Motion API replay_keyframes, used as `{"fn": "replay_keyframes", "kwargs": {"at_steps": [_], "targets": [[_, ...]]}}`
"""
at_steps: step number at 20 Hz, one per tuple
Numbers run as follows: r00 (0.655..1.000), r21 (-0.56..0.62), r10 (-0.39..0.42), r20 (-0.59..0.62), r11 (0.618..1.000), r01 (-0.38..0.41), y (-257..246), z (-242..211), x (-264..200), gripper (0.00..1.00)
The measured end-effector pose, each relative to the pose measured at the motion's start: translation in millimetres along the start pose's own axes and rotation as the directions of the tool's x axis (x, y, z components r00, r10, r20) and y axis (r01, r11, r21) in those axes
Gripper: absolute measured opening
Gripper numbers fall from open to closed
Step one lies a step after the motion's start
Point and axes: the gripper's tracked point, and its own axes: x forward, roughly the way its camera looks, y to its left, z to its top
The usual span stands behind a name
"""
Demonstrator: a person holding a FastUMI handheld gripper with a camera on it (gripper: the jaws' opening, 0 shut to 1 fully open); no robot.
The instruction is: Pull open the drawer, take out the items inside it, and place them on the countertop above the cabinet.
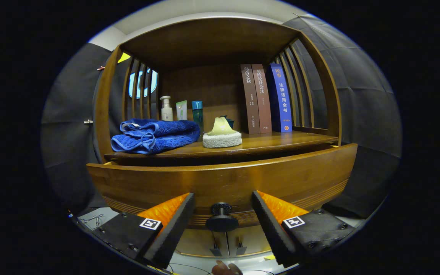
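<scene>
The wooden drawer front [220, 179] of the cabinet stands pulled out a short way from under the countertop [266, 143]. Its dark round knob [221, 217] sits between my two fingers, which stand apart on either side without touching it. My gripper [223, 208] is open. The inside of the drawer is hidden behind its front panel. On the countertop lie a folded blue towel [155, 135] and a white sponge with a yellow piece on it [222, 135].
At the back of the shelf stand a pump bottle [166, 109], a tube [181, 110], a teal bottle [197, 112] and three upright books [266, 99]. Slatted wooden sides and a top board enclose the shelf. Below the drawer are cabinet doors with small handles [227, 250].
</scene>
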Motion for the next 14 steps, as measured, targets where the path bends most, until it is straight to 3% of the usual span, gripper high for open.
{"fn": "replay_keyframes", "kwargs": {"at_steps": [14], "targets": [[1.0,0.008,-0.014,0.011,1.0,0.014,3,1,30,0.99]]}}
